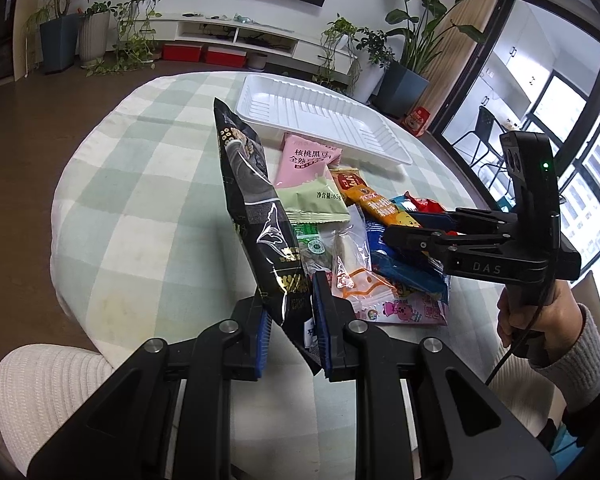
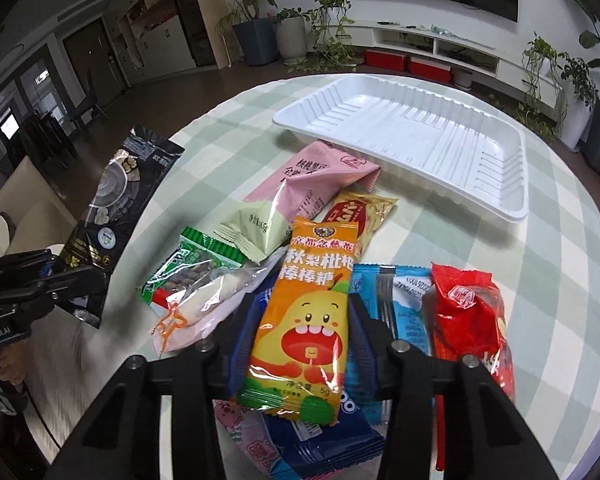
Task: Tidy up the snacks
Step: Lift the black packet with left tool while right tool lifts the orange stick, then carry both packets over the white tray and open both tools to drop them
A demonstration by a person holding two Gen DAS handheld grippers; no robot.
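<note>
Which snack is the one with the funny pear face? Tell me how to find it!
Start at the big white tray on the checked tablecloth, then come down to the heap of snack packets in front of it. The orange packet lies on top, between the right tongs; only it shows a yellow cartoon pear with an open red mouth.

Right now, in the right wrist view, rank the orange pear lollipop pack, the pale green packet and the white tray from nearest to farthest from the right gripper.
1. Orange pear lollipop pack: between the right gripper's fingers.
2. Pale green packet: ahead, left.
3. White tray: farthest, beyond the pile, still empty.
</note>
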